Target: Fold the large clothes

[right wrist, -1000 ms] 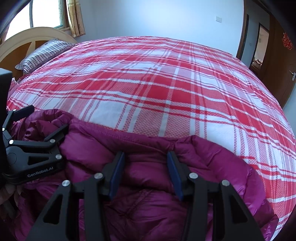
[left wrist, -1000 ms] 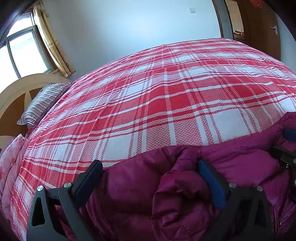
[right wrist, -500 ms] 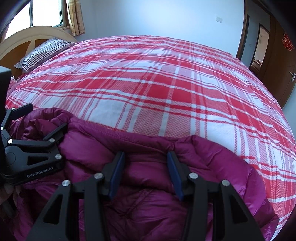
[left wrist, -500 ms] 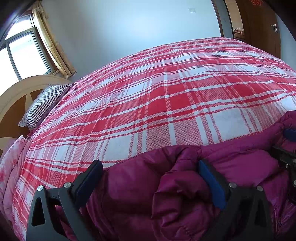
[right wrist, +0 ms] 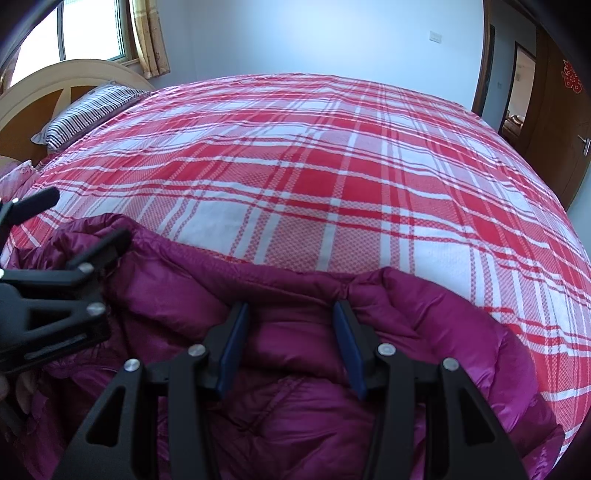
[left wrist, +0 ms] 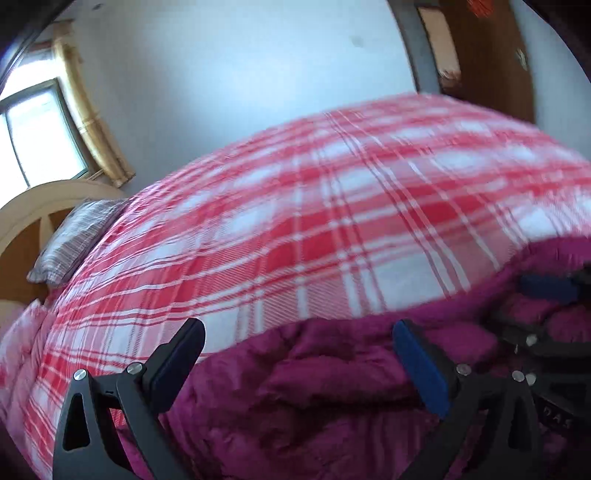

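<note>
A magenta puffer jacket [right wrist: 295, 387] lies bunched on the near edge of the bed and also shows in the left wrist view [left wrist: 332, 398]. My right gripper [right wrist: 290, 328] has its jaws partly closed around a fold of the jacket, pads touching fabric on both sides. My left gripper [left wrist: 295, 350] is wide open above the jacket's left part, with nothing between its jaws. It appears at the left of the right wrist view [right wrist: 85, 240]. The right gripper shows at the right edge of the left wrist view [left wrist: 546, 295].
The bed carries a red and white plaid cover [right wrist: 314, 177]. A striped pillow [right wrist: 88, 110] lies by the wooden headboard [right wrist: 44, 92] at the far left. A window [right wrist: 88, 29] is behind it. A wooden door [right wrist: 554, 110] stands at the right.
My left gripper has lifted and tilted, and its view is blurred by motion. The bunched fold that sat between its jaws now lies flatter. The right gripper has stayed put.
</note>
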Demonstrator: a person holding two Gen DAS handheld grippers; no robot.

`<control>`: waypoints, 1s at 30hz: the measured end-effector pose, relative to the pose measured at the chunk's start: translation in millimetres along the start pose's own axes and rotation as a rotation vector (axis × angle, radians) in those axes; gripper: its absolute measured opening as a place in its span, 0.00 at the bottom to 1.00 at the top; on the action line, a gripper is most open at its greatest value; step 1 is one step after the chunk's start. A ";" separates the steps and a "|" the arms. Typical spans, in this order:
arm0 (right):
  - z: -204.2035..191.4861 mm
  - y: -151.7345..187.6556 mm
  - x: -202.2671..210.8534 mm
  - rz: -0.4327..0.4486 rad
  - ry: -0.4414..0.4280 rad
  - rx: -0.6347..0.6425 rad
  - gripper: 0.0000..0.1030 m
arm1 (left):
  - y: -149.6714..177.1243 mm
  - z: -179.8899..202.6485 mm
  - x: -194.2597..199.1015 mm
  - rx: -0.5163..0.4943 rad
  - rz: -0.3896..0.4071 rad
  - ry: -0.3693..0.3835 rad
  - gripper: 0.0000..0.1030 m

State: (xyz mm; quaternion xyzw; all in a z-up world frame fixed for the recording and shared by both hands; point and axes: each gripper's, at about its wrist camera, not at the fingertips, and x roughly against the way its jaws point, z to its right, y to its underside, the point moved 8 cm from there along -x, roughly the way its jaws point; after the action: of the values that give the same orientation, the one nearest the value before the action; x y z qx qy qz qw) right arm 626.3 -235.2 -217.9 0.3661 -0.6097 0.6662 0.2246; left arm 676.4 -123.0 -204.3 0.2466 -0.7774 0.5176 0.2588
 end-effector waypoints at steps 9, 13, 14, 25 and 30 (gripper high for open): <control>-0.5 -0.2 -0.3 0.000 -0.005 -0.001 0.49 | 12.1 5.4 -19.0 0.018 -0.058 0.034 0.99; -0.8 0.1 -1.1 -0.004 -0.007 -0.002 0.50 | 12.6 7.7 -18.4 0.014 -0.049 0.026 0.99; -0.5 0.0 -1.2 -0.005 -0.012 -0.006 0.50 | 11.9 7.6 -18.5 0.018 -0.051 0.032 0.99; -1.6 -0.3 -1.7 -0.010 0.020 0.021 0.49 | 7.9 8.7 -15.3 -0.010 -0.067 0.023 0.99; 6.1 -9.3 26.7 0.013 0.071 0.063 0.64 | -5.3 -17.5 33.1 0.060 -0.044 0.097 0.99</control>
State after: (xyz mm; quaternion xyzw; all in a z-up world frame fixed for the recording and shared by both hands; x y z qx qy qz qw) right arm 617.7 -243.7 -191.7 0.3451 -0.5824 0.6991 0.2301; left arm 657.8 -112.3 -173.2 0.2457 -0.7425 0.5461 0.3002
